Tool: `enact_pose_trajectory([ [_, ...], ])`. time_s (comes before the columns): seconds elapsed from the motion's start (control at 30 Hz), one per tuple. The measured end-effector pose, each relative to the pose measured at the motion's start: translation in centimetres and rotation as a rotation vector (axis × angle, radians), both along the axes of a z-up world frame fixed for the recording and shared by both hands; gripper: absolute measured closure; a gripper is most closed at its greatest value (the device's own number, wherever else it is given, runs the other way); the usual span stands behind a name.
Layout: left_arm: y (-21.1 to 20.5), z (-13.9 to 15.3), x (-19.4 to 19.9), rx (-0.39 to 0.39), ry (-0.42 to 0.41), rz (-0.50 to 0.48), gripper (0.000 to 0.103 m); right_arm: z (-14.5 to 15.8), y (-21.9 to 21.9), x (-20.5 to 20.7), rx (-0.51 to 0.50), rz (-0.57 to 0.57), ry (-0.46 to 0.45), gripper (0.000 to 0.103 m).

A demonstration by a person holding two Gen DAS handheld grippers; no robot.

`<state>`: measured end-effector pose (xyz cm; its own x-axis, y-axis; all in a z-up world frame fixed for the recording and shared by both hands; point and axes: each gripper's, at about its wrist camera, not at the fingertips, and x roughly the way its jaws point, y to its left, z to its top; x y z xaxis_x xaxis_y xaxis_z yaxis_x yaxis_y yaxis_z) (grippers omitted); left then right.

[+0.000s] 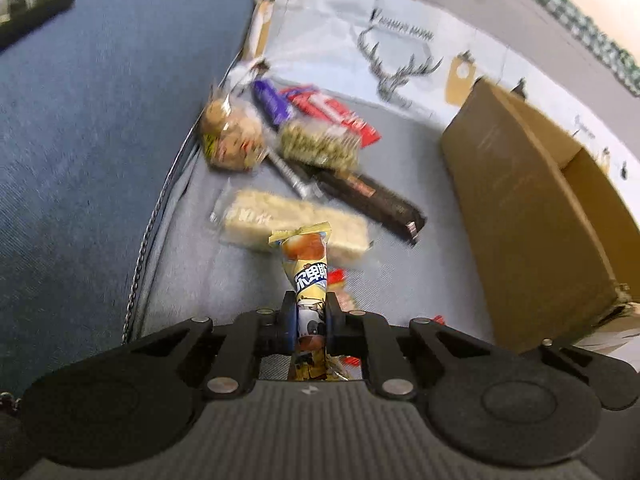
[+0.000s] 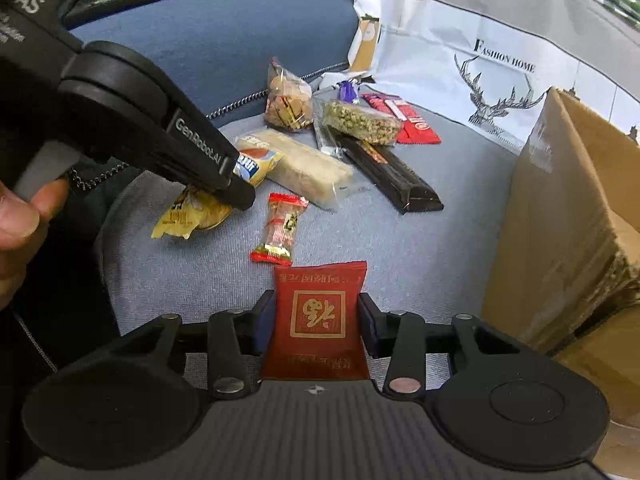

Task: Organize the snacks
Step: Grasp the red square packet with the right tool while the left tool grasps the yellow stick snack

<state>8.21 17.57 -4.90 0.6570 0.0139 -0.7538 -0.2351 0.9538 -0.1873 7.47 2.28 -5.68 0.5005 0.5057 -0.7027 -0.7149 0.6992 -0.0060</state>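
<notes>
Two packs in hand already: my left hand-held gripper (image 1: pixel 306 316) is clamped mid-body on the crinkly yellow snack pack (image 1: pixel 306 264), the right hand-held gripper (image 2: pixel 316 320) pinches the soft, light red sachet (image 2: pixel 318 316) near me, cardboard box (image 2: pixel 568 216) far right.

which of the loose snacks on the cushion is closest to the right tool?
The small clear candy with red twisted ends, lying alone just ahead of the right tool and its held red packet. The other loose snacks sit farther back in a cluster.
</notes>
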Motion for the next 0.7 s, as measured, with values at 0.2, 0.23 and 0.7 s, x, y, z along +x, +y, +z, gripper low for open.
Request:
enact_pose_trajectory([
  [0.2, -0.1, 1.4, -1.5, -0.035, -0.119, -0.028, 0.09, 2.1, -1.1, -0.8, 0.07, -0.015, -0.042, 0.059],
  [0.23, 0.0, 1.6, -1.8, -0.047, -0.138, -0.028, 0.09, 2.6, -1.3, -0.9, 0.086, -0.015, -0.049, 0.059],
  [0.7, 0.8, 2.4, -2.6, -0.108, -0.215, -0.018, 0.09, 9.3, -7.5, -0.9, 0.253, -0.103, -0.131, 0.059],
])
